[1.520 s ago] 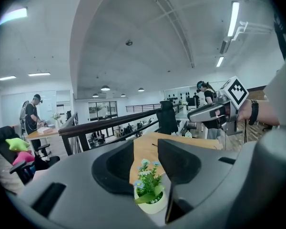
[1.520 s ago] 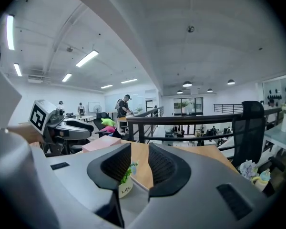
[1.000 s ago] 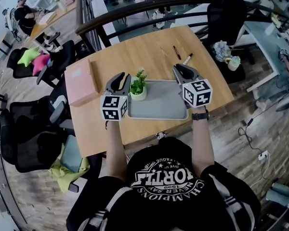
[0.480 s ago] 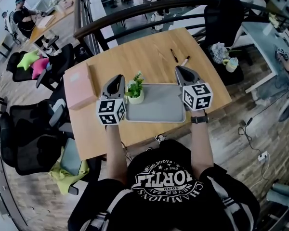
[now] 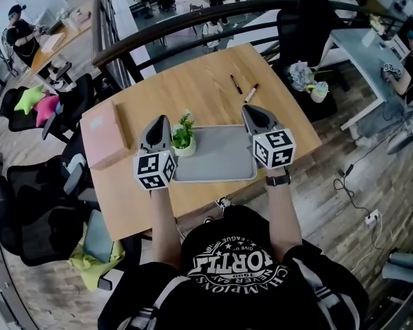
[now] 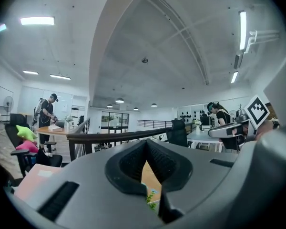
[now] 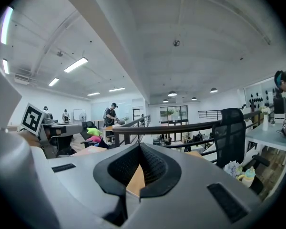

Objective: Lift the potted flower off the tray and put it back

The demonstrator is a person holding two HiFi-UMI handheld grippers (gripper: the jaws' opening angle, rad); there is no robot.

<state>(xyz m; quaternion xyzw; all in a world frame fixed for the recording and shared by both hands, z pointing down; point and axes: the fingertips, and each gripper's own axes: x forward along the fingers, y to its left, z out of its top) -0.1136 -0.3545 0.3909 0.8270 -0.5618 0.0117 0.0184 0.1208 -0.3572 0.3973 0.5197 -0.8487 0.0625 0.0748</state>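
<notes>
We find the potted flower (image 5: pixel 184 137) standing upright in the far left corner of the grey tray (image 5: pixel 224 158), which lies on the wooden table (image 5: pixel 193 88) in front of the person. The left gripper (image 5: pixel 158 121) is held just to the left of the flower and points away from the person. Its jaws have just been closing and now meet at the tips with nothing between them. In the left gripper view, only a strip of table and a few green leaves show through the gap below the closed tips. From the head view we cannot say with confidence whether the gripper's side brushes the leaves; it appears to sit just beside them. The right gripper (image 5: pixel 250 108) is over the tray's far right corner, well apart from the flower. Its jaws are likewise pressed together and hold nothing, and its own view shows bare table through the gap beneath the tips. Neither gripper has hold of the pot. Two pens (image 5: pixel 236 83) lie on the table beyond the tray, and a pink box (image 5: pixel 103 133) lies near the table's left edge. A dark railing (image 5: pixel 193 23) runs behind the table, and black chairs (image 5: pixel 34 205) stand to its left.
</notes>
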